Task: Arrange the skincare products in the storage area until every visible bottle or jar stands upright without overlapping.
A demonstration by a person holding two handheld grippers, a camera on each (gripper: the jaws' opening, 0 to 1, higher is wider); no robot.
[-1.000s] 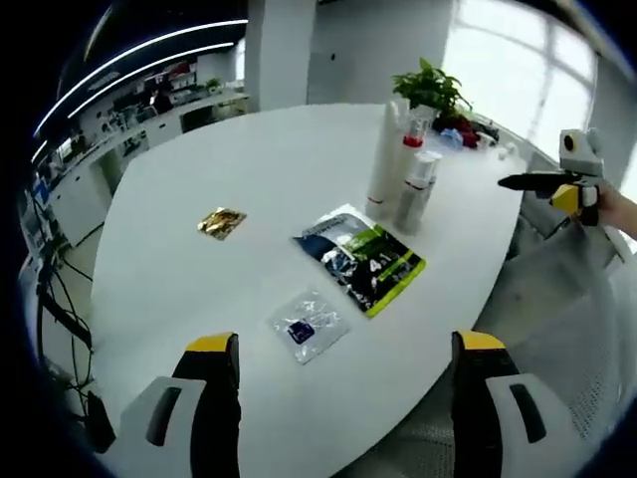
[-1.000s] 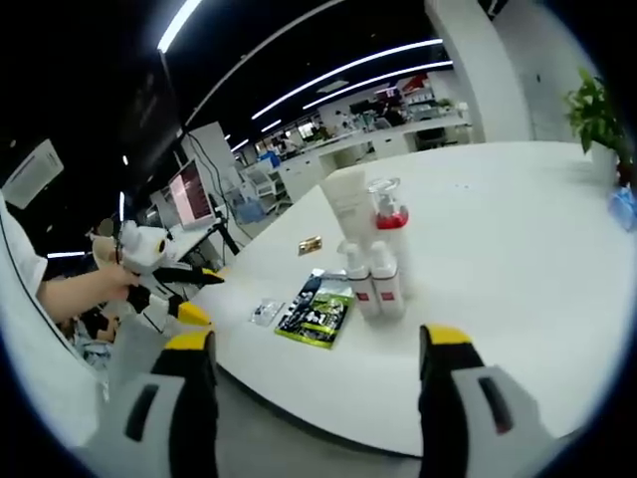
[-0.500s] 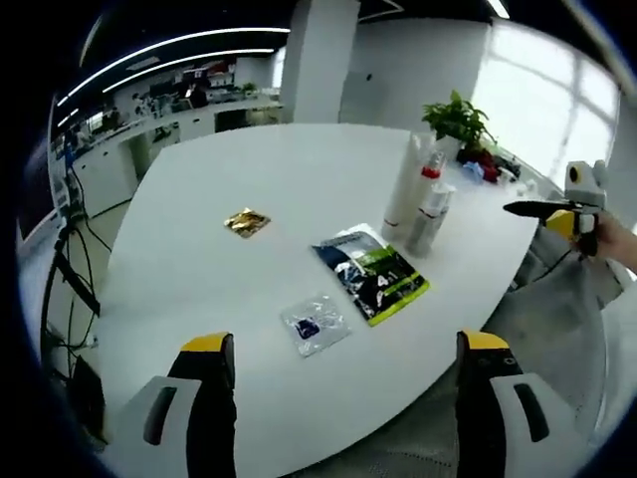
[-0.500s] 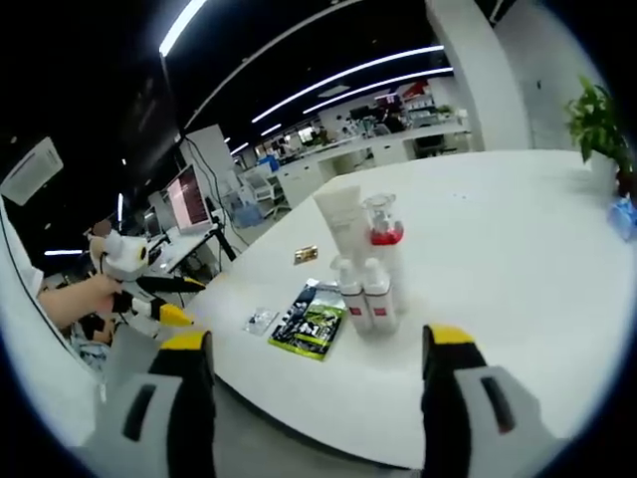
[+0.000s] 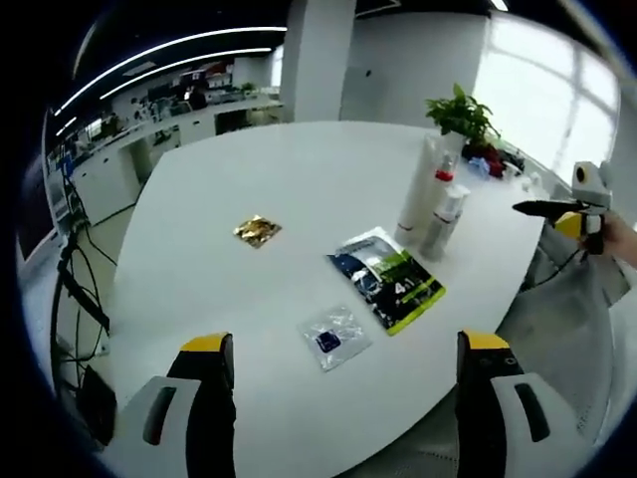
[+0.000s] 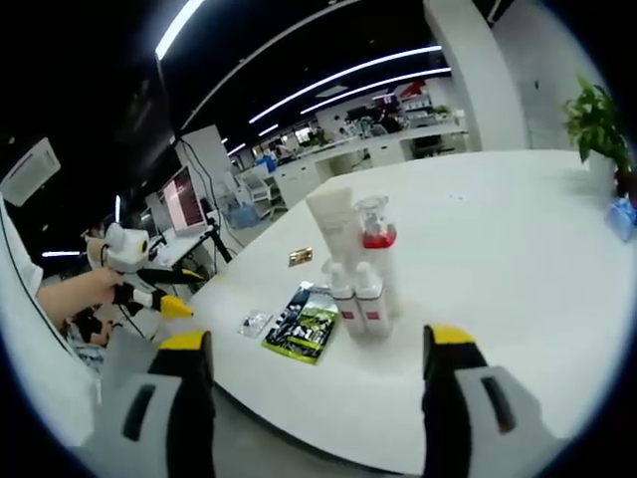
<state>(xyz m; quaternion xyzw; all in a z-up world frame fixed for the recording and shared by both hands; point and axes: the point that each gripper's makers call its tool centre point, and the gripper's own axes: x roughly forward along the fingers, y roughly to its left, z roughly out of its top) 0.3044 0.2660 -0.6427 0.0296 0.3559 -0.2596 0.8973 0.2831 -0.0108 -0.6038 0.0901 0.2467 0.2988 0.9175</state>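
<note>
The bottle cluster (image 6: 355, 269) stands upright on the white desk (image 6: 518, 249), straight ahead of the right claw (image 6: 309, 393), which is nearer; the left claw (image 5: 343, 398) views it far right. Both claws are open and empty. The cluster comprises a tall white tube (image 6: 332, 221), a red-collared pump bottle (image 6: 375, 234) and two small bottles, touching.

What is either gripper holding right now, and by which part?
Nothing. The left gripper and right gripper are both open with empty jaws, short of the bottles on the table.

Potted plant (image 5: 460, 110) stands on white table (image 5: 299, 179).
</note>
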